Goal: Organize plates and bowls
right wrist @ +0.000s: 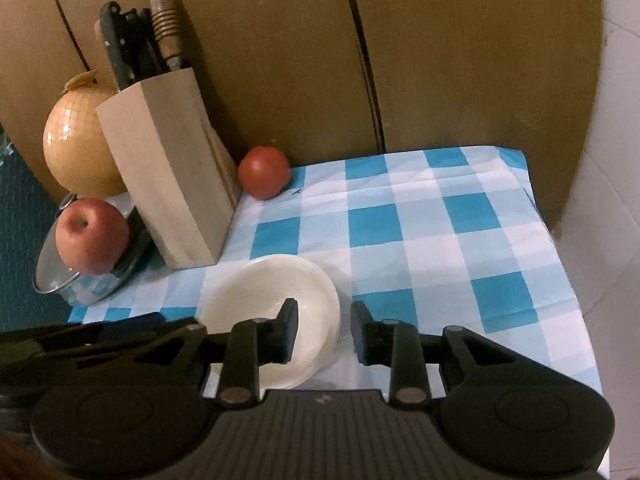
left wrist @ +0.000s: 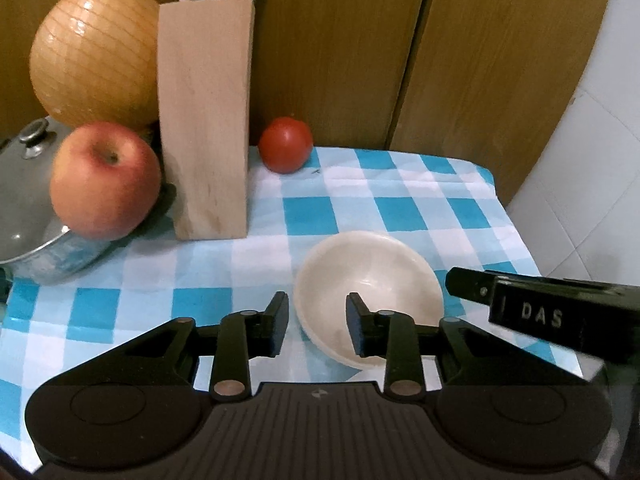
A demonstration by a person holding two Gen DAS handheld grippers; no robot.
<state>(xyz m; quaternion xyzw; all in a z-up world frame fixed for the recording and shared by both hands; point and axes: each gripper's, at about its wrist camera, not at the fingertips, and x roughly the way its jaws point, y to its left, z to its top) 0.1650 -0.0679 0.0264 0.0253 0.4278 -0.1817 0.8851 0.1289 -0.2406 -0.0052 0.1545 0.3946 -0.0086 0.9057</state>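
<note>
Apple [left wrist: 106,180] on pot lid [left wrist: 24,200] (possibly glass), onion [left wrist: 94,52], knife block [left wrist: 206,120], tomato [left wrist: 285,145].

Blue-checked tablecloth [right wrist: 420,240] carries a white bowl [right wrist: 272,300] at lower centre, knife block [right wrist: 172,184], tomato [right wrist: 264,172] behind, pot [right wrist: 80,280] far left.

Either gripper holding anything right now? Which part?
Nothing held. Left gripper and right gripper straddle opposite rims of the cream ceramic bowl, jaws open, not clamping.

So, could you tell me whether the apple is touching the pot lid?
Touching: in the left wrist view the apple sits directly on the pot lid, with no gap beneath it.
</note>
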